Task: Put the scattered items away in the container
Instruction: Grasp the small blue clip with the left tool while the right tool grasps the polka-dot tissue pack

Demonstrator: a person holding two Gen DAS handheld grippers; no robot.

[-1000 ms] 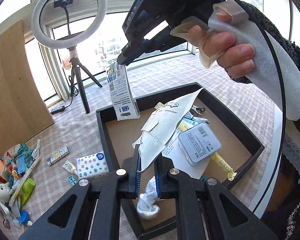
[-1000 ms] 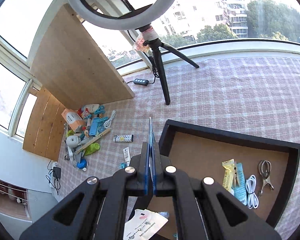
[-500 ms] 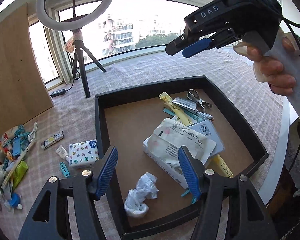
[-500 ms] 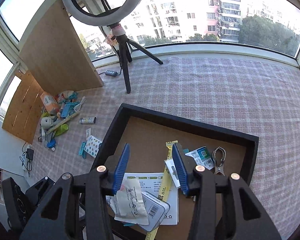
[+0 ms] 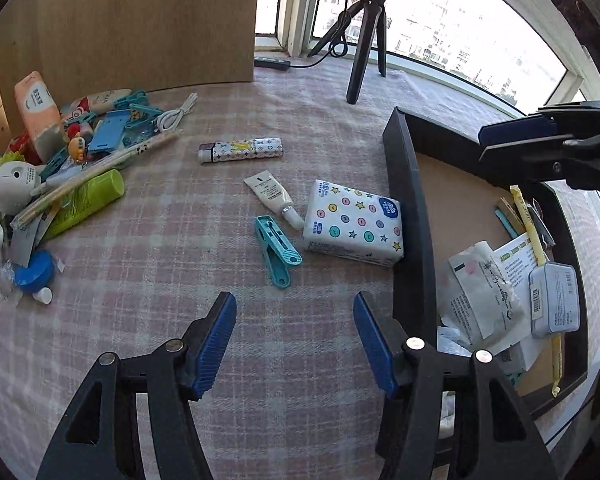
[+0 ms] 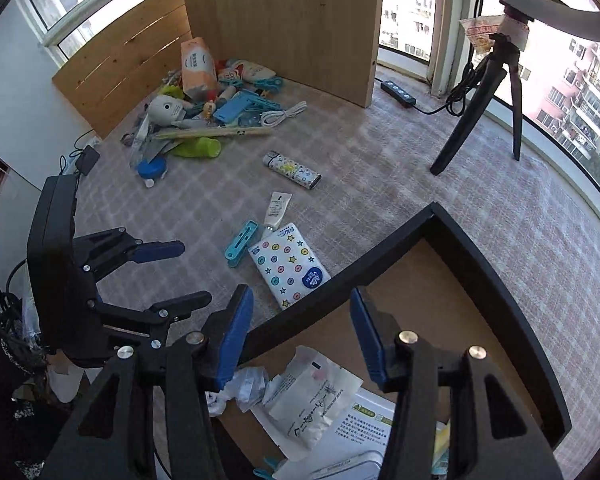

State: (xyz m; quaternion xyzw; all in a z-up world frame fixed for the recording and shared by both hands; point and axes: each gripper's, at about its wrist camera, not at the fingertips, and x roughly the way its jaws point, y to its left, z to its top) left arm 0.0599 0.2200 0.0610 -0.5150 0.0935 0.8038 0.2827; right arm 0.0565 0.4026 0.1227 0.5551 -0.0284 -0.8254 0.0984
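A pink-and-cream checked cloth covers the worktop point(image 5: 148, 264), which runs out to a curved bank of windows with apartment blocks beyond. The black tray point(image 5: 410, 184) with a brown floor serves as the landmark. Inside it lie a crumpled white packet point(image 5: 484, 292), a printed sheet, a grey tin point(image 5: 554, 304), a yellow stick pack and wadded tissue point(image 6: 240, 388).

Touching the tray's outer wall on the window-less side is a tissue pack point(image 5: 354, 222) printed with stars and dots. Just beside that, farther from the tray, lie a small white tube point(image 5: 274, 198) and a teal clip point(image 5: 278, 250); beyond them sits a patterned lighter point(image 5: 240, 149).

Well apart from the tray, against an upright wooden board point(image 6: 284, 20), is a heap of clutter: an orange pouch point(image 5: 38, 114), a white figurine point(image 5: 14, 186), a green bottle point(image 5: 88, 202), chopsticks, a white cable and a blue cap point(image 5: 34, 272).

Behind the tray, near the windows, stand a black tripod point(image 5: 366, 36) carrying a ring light and a power strip point(image 6: 398, 94).

The left tool point(image 5: 294, 340) hangs over bare cloth beside the tray with its blue pads spread wide, holding nothing. The right tool point(image 6: 300, 332) is likewise apart and empty, poised above the tray's near wall.
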